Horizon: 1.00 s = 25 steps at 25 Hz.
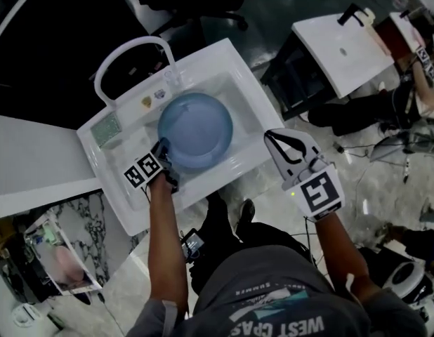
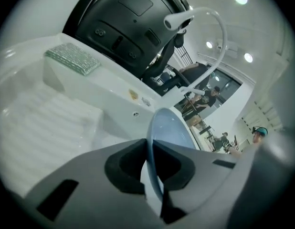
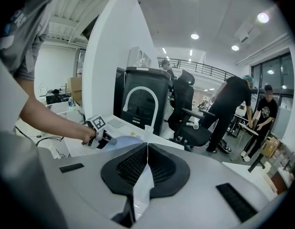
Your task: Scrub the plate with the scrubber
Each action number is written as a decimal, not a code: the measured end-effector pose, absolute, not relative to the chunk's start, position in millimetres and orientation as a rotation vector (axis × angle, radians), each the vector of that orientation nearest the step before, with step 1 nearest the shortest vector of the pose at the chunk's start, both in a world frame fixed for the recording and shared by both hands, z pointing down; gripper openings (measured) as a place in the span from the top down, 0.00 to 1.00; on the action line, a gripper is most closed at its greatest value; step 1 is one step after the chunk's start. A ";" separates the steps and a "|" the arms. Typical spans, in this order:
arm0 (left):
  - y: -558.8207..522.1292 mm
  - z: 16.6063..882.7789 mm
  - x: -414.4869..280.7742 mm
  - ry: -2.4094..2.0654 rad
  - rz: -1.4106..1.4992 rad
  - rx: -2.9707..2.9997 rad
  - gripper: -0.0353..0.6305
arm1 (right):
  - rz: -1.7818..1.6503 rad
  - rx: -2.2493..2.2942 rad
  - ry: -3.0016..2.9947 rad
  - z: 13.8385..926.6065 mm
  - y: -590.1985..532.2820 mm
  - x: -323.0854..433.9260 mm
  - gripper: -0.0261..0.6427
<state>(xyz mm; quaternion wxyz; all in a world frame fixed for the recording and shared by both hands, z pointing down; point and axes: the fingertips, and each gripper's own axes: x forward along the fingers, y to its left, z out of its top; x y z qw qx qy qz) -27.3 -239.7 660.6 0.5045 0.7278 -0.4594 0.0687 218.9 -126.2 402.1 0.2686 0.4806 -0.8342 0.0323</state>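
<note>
**Plate gripped at rim over sink basin; scrubber unused on ledge**

The green scrubber (image 1: 106, 129) lies flat on the left rear ledge of the white sink (image 1: 234, 65), well apart from both grippers. The arched faucet (image 2: 178, 21) stands behind it at the back of the sink.

The left gripper (image 1: 163, 149) reaches into the basin from the near side, angled downward. Its jaws are clamped on the near-left rim of the blue plate (image 1: 196, 128), and the left gripper view shows the plate's edge pinched between the dark pads (image 2: 123, 163). The plate sits over the middle of the basin, below the faucet. Whether it touches the basin floor cannot be made out.

The right gripper (image 1: 284, 140) is held off the sink's right edge, clear of the sink and the plate. Its jaws are pressed together with nothing between them.
</note>
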 end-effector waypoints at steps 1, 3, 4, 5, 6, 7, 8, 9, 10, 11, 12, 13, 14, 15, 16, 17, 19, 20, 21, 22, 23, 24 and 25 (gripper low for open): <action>-235.9 653.2 -34.4 -1.123 0.145 1.753 0.92 | 0.076 1.292 -2.259 398.6 -125.5 216.4 0.92; -228.7 639.6 -50.1 -1.150 0.104 1.742 0.92 | 0.057 1.282 -2.280 392.1 -125.8 209.4 0.92; -225.5 633.2 -59.1 -1.166 0.083 1.735 0.92 | 0.047 1.268 -2.292 389.9 -126.9 204.8 0.92; -222.4 627.0 -68.7 -1.182 0.062 1.727 0.92 | 0.037 1.250 -2.302 388.7 -128.5 199.8 0.92; -219.5 621.1 -78.3 -1.199 0.044 1.721 0.92 | 0.029 1.236 -2.313 387.8 -130.6 194.6 0.92; -216.7 615.2 -87.6 -1.215 0.028 1.718 0.92 | 0.024 1.228 -2.325 386.7 -133.2 189.2 0.92; -214.2 609.4 -96.4 -1.231 0.014 1.716 0.92 | 0.021 1.220 -2.335 385.7 -136.1 183.6 0.92; -211.6 603.9 -104.9 -1.246 0.002 1.714 0.92 | 0.020 1.209 -2.344 384.9 -139.1 177.7 0.92; -208.9 598.9 -113.5 -1.261 -0.010 1.710 0.92 | 0.016 1.195 -2.354 384.5 -142.3 171.2 0.92; -206.0 594.5 -122.5 -1.277 -0.020 1.706 0.92 | 0.010 1.179 -2.365 384.3 -145.8 164.0 0.92; -203.0 590.7 -131.6 -1.293 -0.029 1.701 0.92 | 0.003 1.161 -2.376 384.6 -149.4 156.3 0.92; -200.1 587.4 -140.6 -1.309 -0.038 1.697 0.92 | -0.004 1.141 -2.388 385.0 -153.1 148.3 0.92; -197.1 584.5 -149.3 -1.325 -0.046 1.693 0.92 | -0.009 1.122 -2.400 385.8 -156.7 140.2 0.92; -194.0 582.0 -157.6 -1.340 -0.054 1.689 0.92 | -0.014 1.102 -2.412 386.9 -160.1 132.3 0.92; -190.7 579.9 -165.5 -1.355 -0.060 1.685 0.92 | -0.018 1.083 -2.422 388.3 -163.1 124.3 0.92; -187.6 578.3 -173.1 -1.367 -0.067 1.680 0.92 | -0.020 1.065 -2.430 390.0 -165.9 116.3 0.92; -182.2 575.4 -187.4 -1.384 -0.079 1.670 0.92 | -0.025 1.031 -2.444 393.8 -171.0 100.3 0.92; -179.4 574.1 -194.3 -1.391 -0.085 1.666 0.92 | -0.027 1.014 -2.450 396.0 -173.5 92.3 0.92; -176.3 572.8 -201.0 -1.398 -0.091 1.662 0.92 | -0.027 0.996 -2.456 398.4 -176.0 84.2 0.92; -172.7 571.3 -207.8 -1.406 -0.097 1.657 0.92 | -0.029 0.976 -2.464 400.9 -178.7 76.0 0.92; -168.6 569.5 -214.9 -1.416 -0.104 1.652 0.92 | -0.030 0.956 -2.472 403.3 -181.5 67.4 0.92; -164.0 567.5 -222.2 -1.427 -0.111 1.647 0.92 | -0.033 0.934 -2.481 405.5 -184.8 58.4 0.92; -159.1 565.4 -229.6 -1.439 -0.118 1.640 0.92 | -0.038 0.911 -2.489 407.5 -188.6 49.1 0.92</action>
